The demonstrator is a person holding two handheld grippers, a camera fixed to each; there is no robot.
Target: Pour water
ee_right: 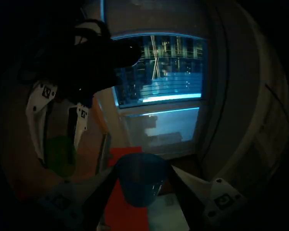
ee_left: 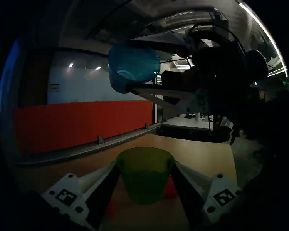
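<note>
In the left gripper view a green cup [ee_left: 145, 174] stands upright between my left gripper's [ee_left: 144, 184] fingers, which are shut on it just above the wooden table [ee_left: 206, 156]. Higher up and farther off, a blue cup [ee_left: 132, 65] is tipped on its side, mouth toward the camera, clamped in my right gripper [ee_left: 150, 73]. In the right gripper view the blue cup [ee_right: 141, 179] sits between my right gripper's [ee_right: 141, 184] fingers. To the left there, the left gripper [ee_right: 56, 133] hangs fingers down around the green cup [ee_right: 60, 155]. No water can be seen in this dim light.
An orange panel [ee_left: 83, 123] and a glass wall run along the table's far side. A dark figure [ee_left: 225, 77] holds the right gripper. A window [ee_right: 163, 69] with lit buildings faces the right gripper view, with a red sheet [ee_right: 125, 204] below.
</note>
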